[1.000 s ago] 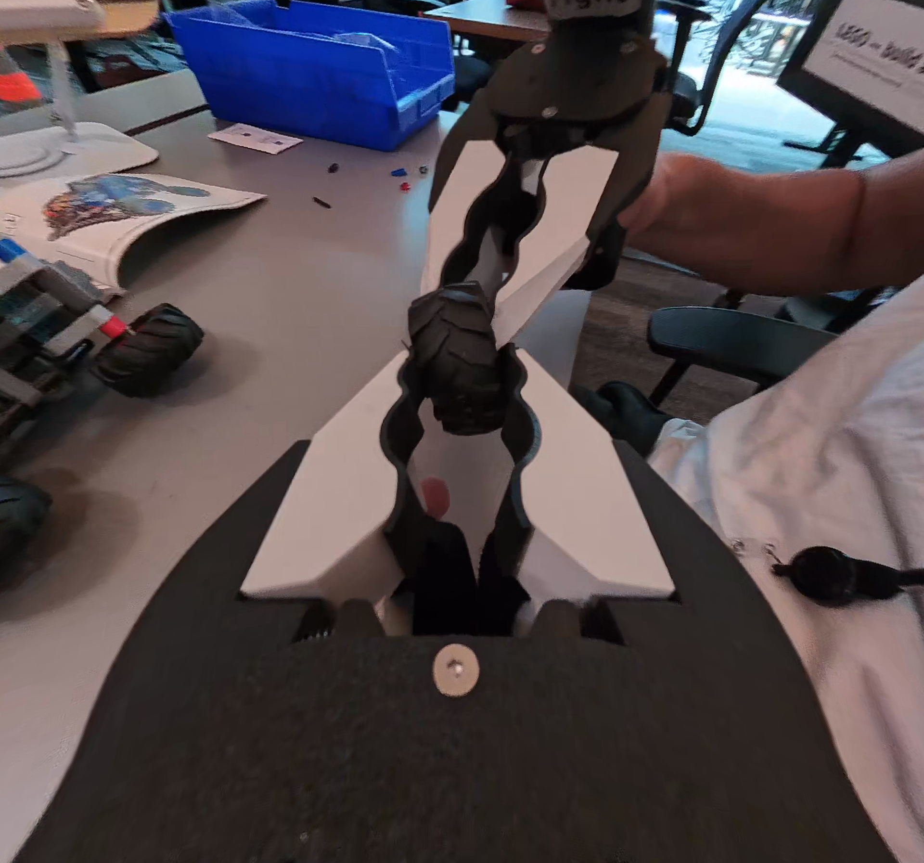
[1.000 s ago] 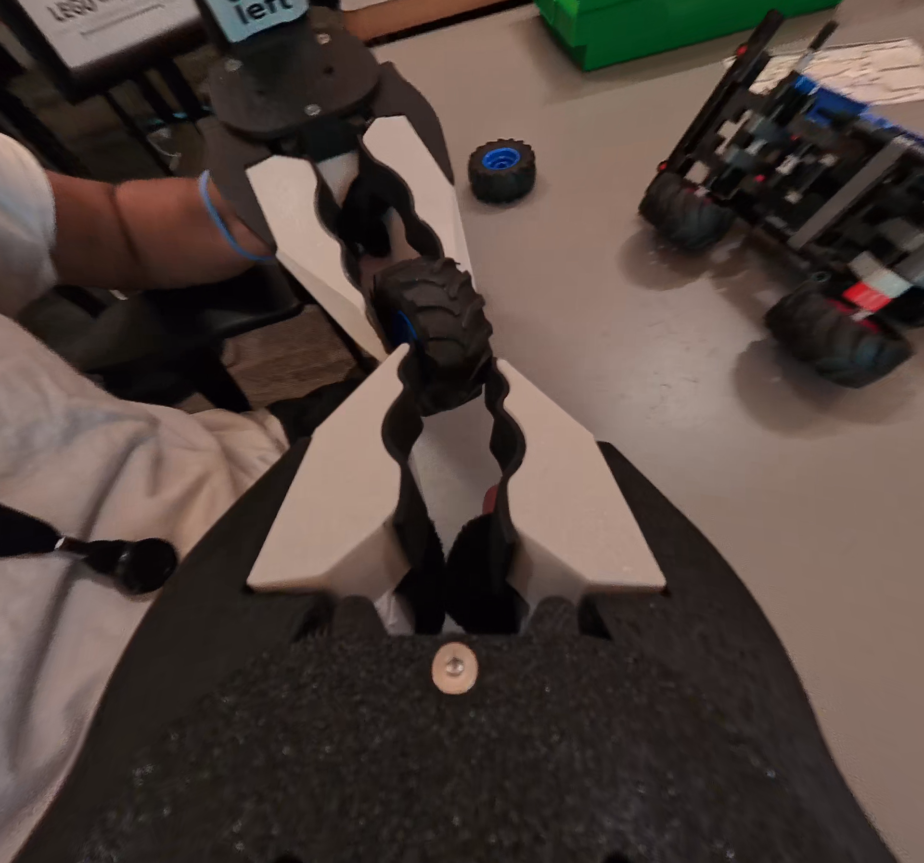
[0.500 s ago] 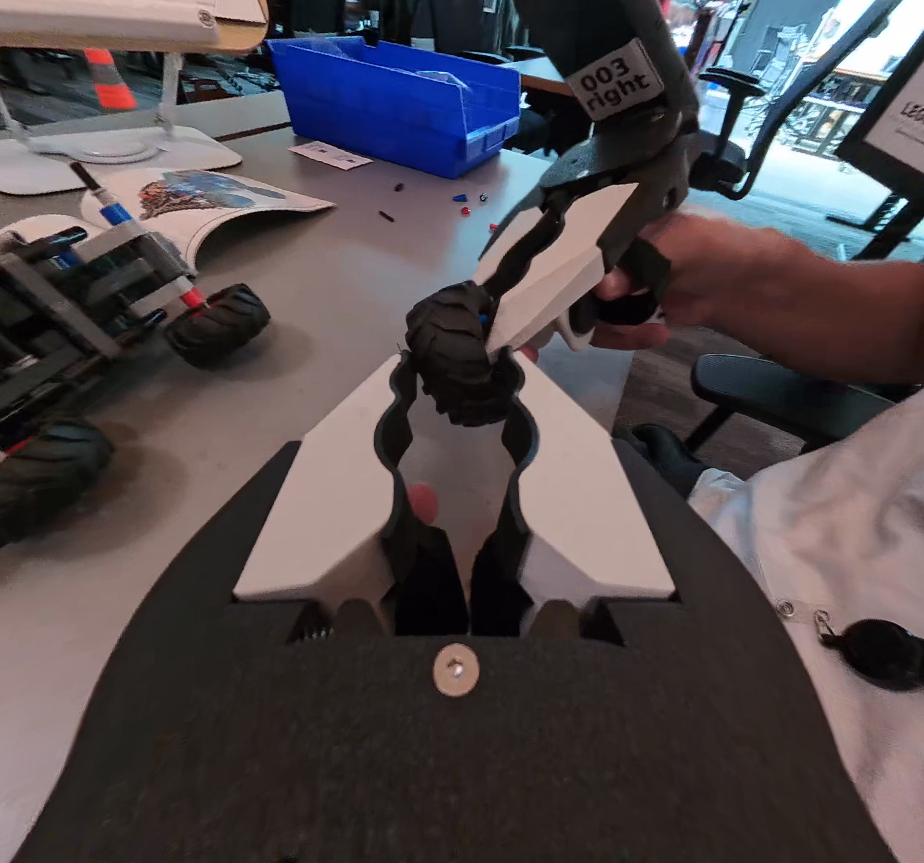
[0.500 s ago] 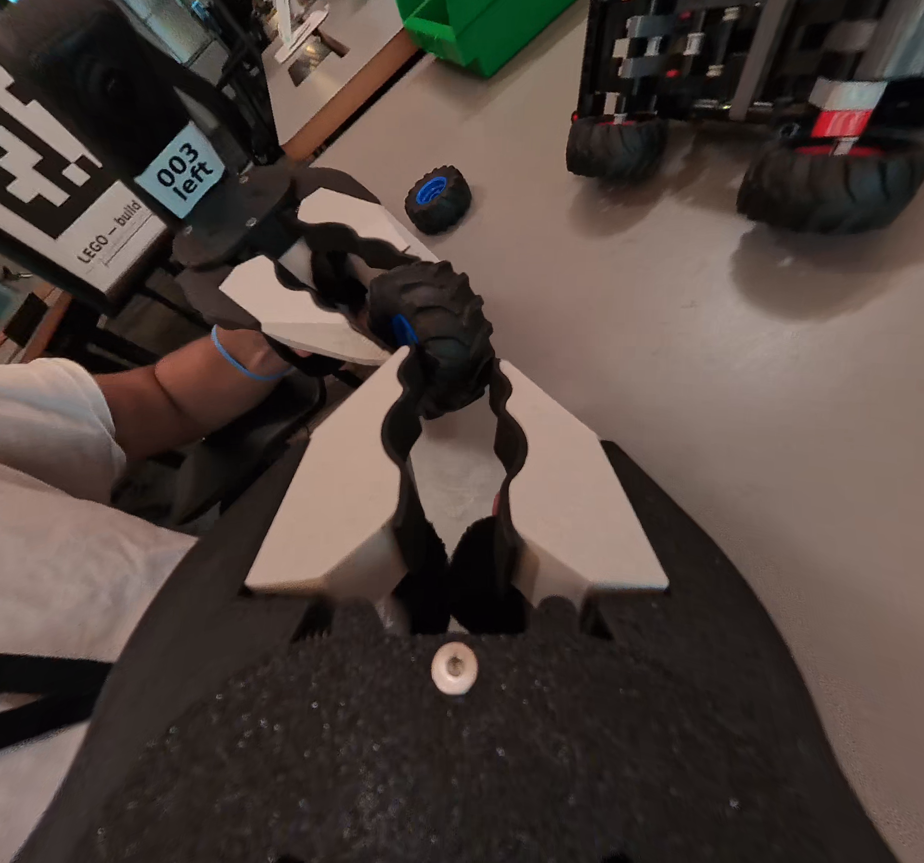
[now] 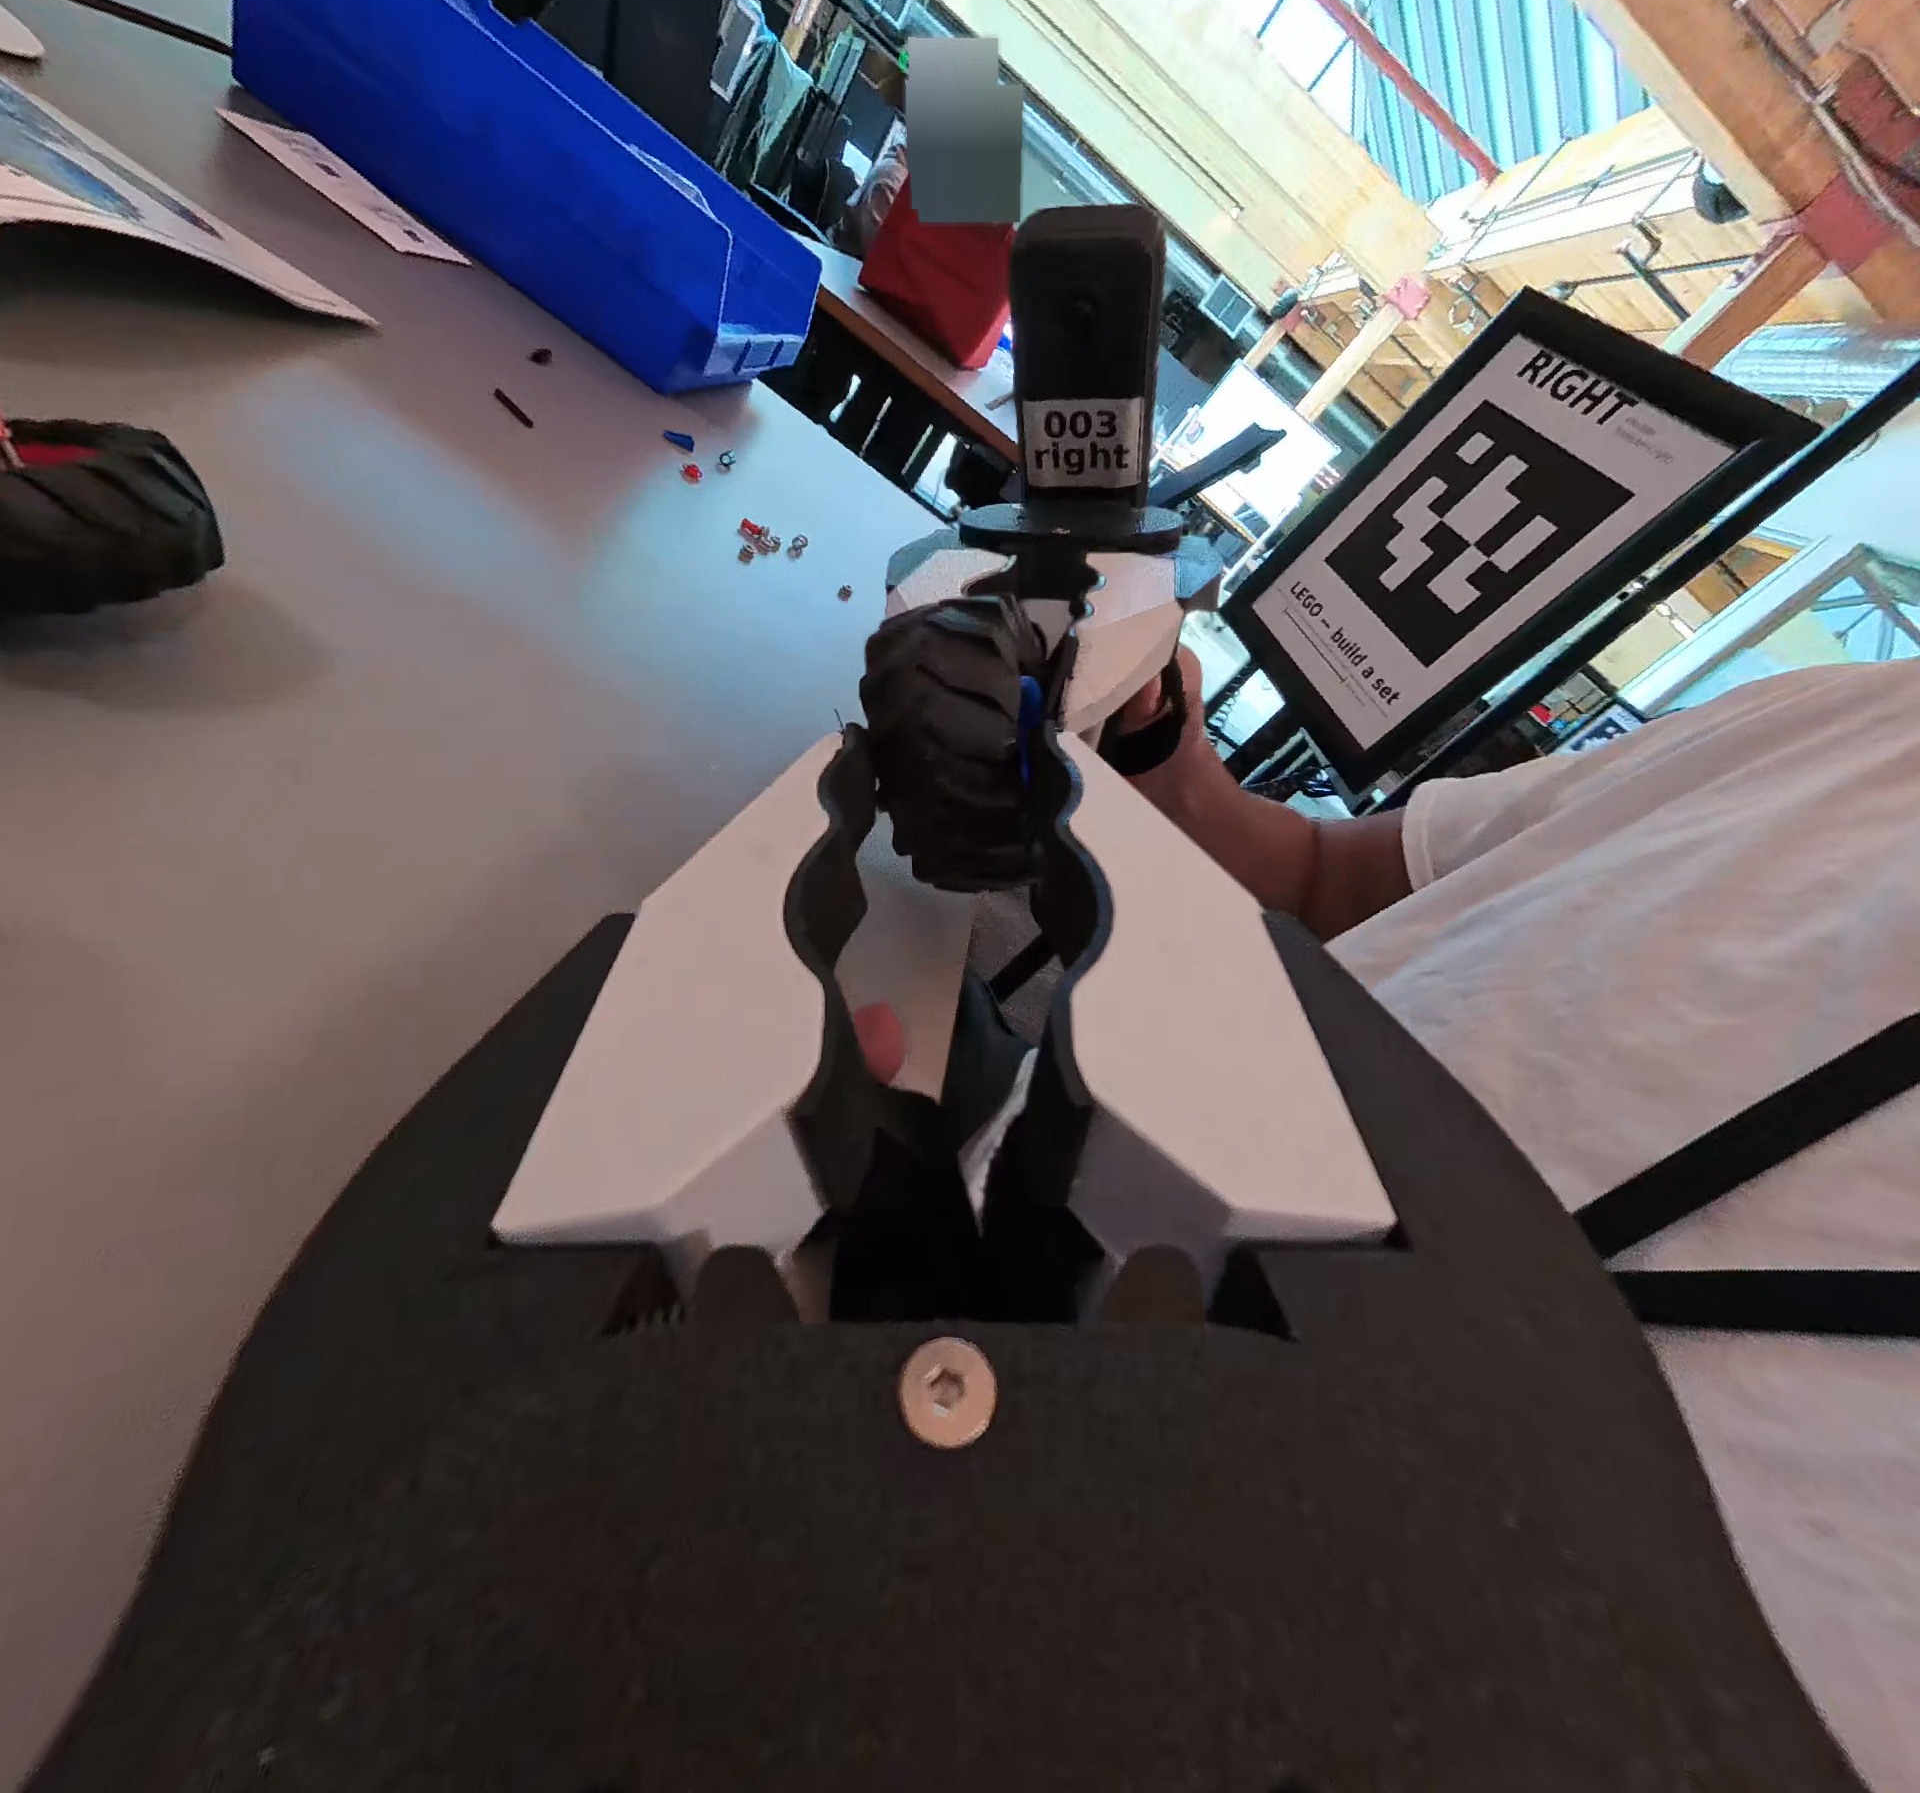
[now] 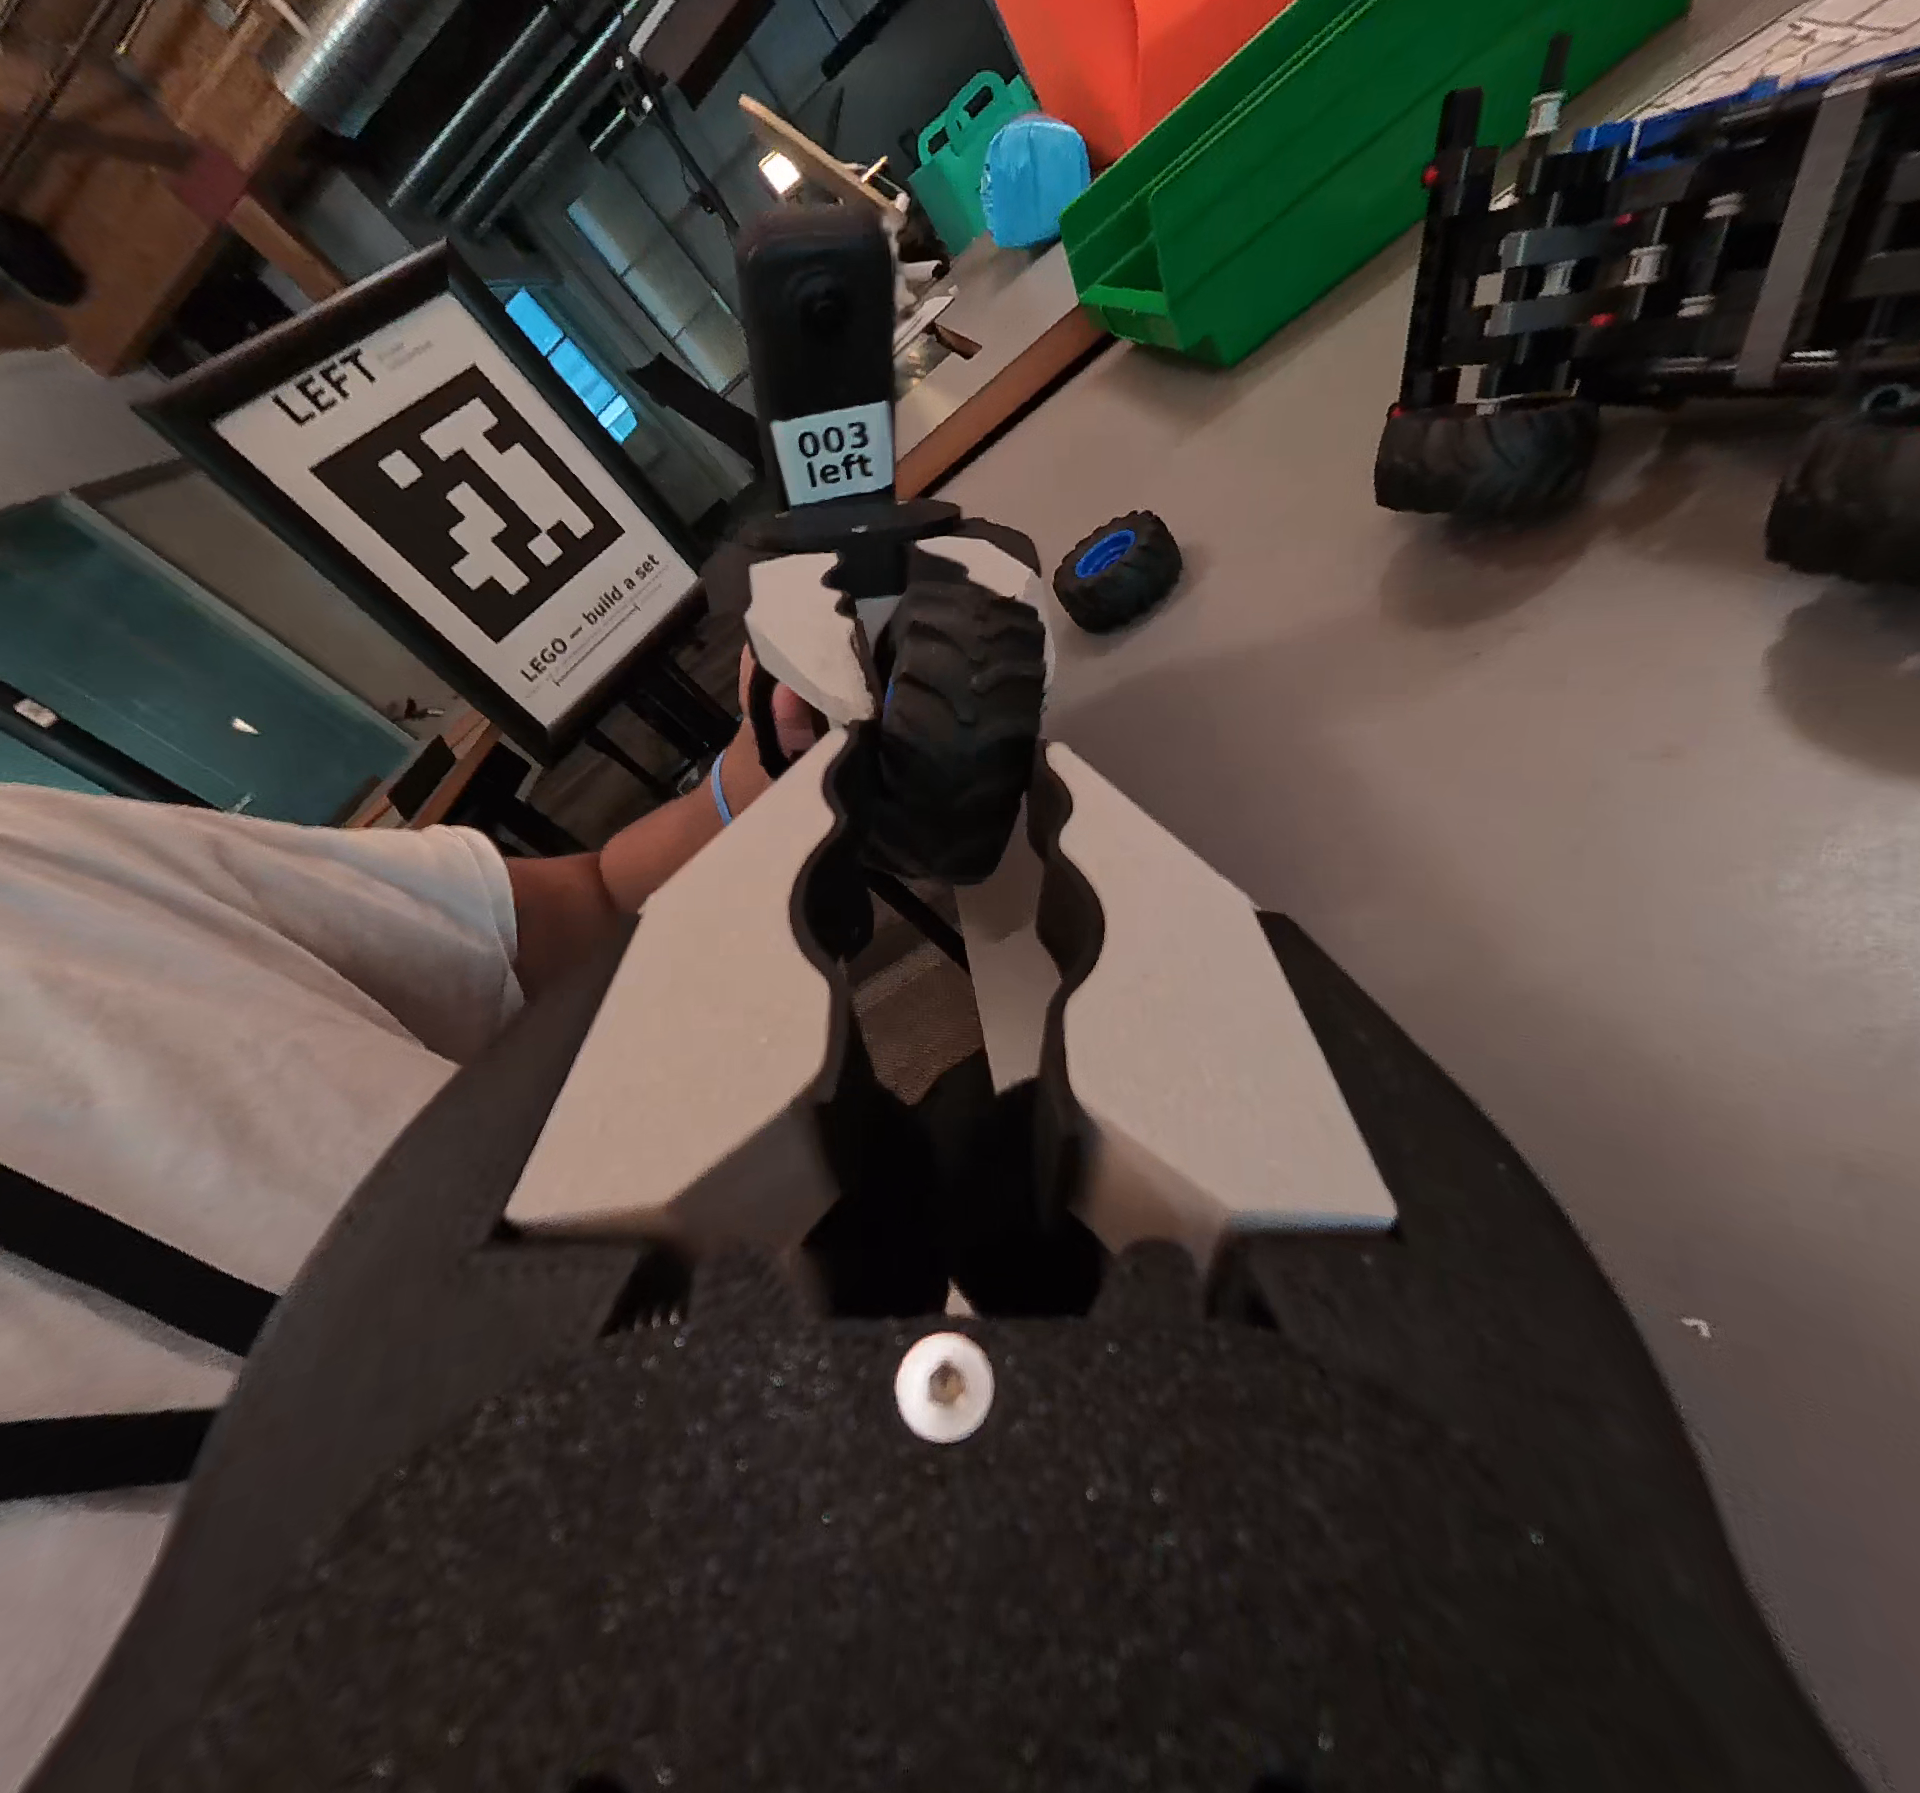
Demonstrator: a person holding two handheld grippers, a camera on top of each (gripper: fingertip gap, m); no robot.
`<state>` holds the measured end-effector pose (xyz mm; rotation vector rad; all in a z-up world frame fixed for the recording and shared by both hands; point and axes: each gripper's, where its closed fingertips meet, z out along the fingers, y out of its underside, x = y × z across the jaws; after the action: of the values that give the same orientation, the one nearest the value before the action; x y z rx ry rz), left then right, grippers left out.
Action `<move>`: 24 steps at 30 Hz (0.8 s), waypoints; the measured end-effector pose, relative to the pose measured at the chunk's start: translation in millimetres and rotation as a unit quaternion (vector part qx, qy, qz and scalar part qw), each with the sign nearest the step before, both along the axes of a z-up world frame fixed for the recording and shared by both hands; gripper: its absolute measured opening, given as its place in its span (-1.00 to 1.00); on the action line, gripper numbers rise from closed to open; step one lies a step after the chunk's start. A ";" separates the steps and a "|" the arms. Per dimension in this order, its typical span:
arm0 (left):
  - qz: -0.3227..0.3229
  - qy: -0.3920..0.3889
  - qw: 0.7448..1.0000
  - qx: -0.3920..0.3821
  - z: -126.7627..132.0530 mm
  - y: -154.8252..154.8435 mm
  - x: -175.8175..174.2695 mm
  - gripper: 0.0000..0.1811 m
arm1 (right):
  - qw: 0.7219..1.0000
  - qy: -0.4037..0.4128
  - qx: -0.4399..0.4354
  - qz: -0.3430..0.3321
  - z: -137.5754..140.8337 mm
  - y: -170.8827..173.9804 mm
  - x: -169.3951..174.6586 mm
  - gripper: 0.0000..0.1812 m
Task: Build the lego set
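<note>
A black knobbly tyre [image 5: 951,735] with a sliver of blue hub hangs in the air off the near edge of the grey table [image 5: 416,756]. My left gripper [image 5: 951,772] is shut on its near side. My right gripper [image 5: 1039,616] faces it head-on and grips the far side. In the right wrist view the same tyre [image 6: 961,715] sits between my right gripper's [image 6: 945,767] tips, with the left gripper [image 6: 894,600] opposite. The part-built black, grey and blue truck [image 6: 1662,289] stands on the table to the right. One of its tyres [image 5: 94,517] shows in the left wrist view.
A loose wheel with a blue hub [image 6: 1117,554] lies on the table. A green bin [image 6: 1351,164] and a blue bin [image 5: 499,154] stand at the back. Small loose parts [image 5: 769,538] and a booklet [image 5: 104,195] lie nearby. Marker signs [image 5: 1486,538] stand beyond the table edge. The tips of both grippers are at nearly the same place.
Both grippers have swung and tilted upward while keeping the tyre clamped between them. They now point straight at each other. The truck has slid toward the edges of both views.
</note>
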<state>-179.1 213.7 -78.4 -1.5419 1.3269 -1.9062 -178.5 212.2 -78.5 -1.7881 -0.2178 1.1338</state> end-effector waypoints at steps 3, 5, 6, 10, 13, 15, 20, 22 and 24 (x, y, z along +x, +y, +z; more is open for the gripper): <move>0.038 -0.003 0.998 0.056 -5.3 3.8 3.2 -0.66 | 1.000 0.018 -0.016 -0.017 0.6 5.0 4.6 -0.70; 0.050 0.007 0.996 0.076 -10.4 5.2 3.6 -0.67 | 1.000 -0.017 -0.008 -0.013 -5.4 3.9 3.7 -0.70; 0.054 0.007 0.996 0.068 -9.9 6.3 3.7 -0.69 | 0.999 -0.045 0.003 -0.010 -8.1 2.7 2.2 -0.69; 0.076 0.003 0.995 0.058 -7.4 8.5 6.2 -0.72 | 0.977 -0.194 0.076 -0.045 -11.9 4.0 5.2 -0.66; 0.075 -0.011 0.994 0.083 -3.1 3.1 5.6 -0.73 | 0.975 -0.197 0.094 -0.049 -4.5 1.5 5.7 -0.67; 0.071 0.001 0.993 0.090 -7.2 1.9 5.8 -0.73 | 0.979 -0.185 0.061 -0.053 -6.3 0.8 6.3 -0.70; 0.049 -0.026 0.993 0.106 1.2 -10.8 2.1 -0.73 | 0.995 -0.081 0.052 -0.007 7.9 -8.9 2.1 -0.72; 0.035 -0.029 0.995 0.086 0.8 -15.0 2.1 -0.72 | 0.999 -0.034 0.033 0.013 8.8 -10.8 2.1 -0.73; 0.021 -0.037 0.997 0.071 2.0 -18.1 0.9 -0.72 | 0.999 0.008 0.011 0.041 7.6 -14.4 -0.1 -0.73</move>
<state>-178.2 195.5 -76.3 -1.4049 1.3549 -1.7861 -178.6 197.8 -70.9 -1.7647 -0.2951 1.1981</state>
